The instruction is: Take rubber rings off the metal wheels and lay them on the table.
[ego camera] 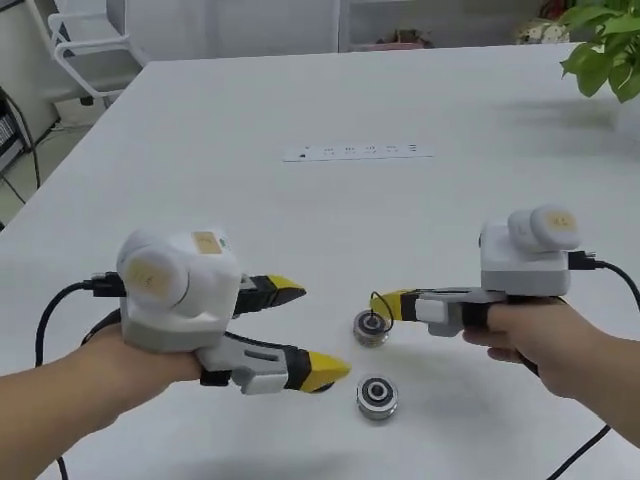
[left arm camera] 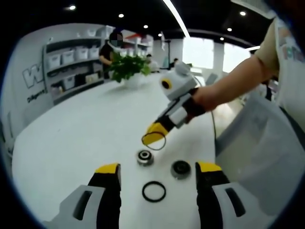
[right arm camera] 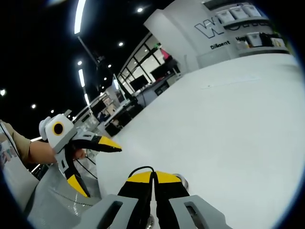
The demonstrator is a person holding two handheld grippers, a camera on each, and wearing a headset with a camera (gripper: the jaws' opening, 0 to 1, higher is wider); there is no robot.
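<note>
Rubber ring (left arm camera: 154, 140): pinched in the closed tips of my right claw (ego camera: 390, 305) and held clear, just above the far metal wheel (ego camera: 372, 328). A second ring (left arm camera: 154, 192) lies flat on the table (ego camera: 300, 220), untouched, between the jaws of my left claw (ego camera: 315, 332), which stand wide apart. The near wheel (ego camera: 377, 395) rests just right of the left claw.

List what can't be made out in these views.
- Right gripper view: the shut jaws of the right gripper hide most of the held rubber ring and the wheel behind them.
- Head view: the near wheel is too small to tell if ringed.
- Head view: the power strip markings are too small.
</note>
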